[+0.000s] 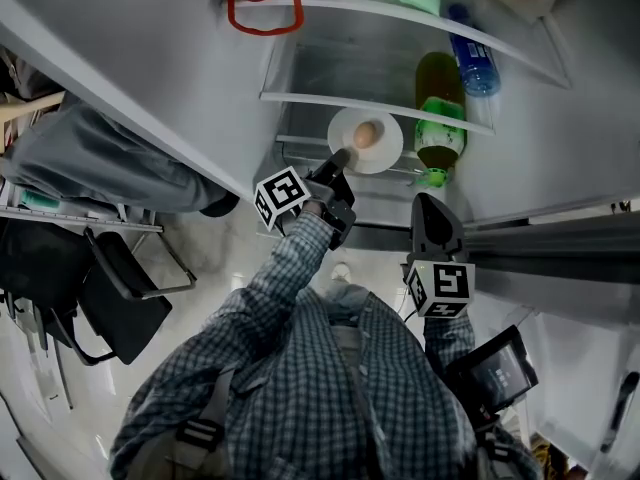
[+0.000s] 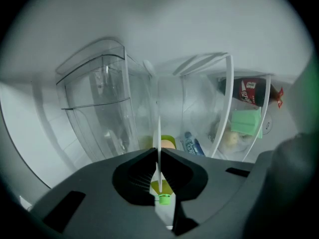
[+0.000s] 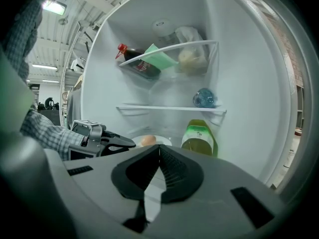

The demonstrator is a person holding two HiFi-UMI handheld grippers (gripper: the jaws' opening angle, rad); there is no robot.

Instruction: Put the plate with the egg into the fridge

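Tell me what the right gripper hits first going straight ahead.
Most likely the green bottle: the right gripper, shut, aims at it, just right of the plate. Depth unclear.

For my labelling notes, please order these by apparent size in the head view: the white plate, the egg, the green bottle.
1. green bottle, the longest.
2. white plate, close behind the bottle, so this order is unsure.
3. egg, clearly the smallest.
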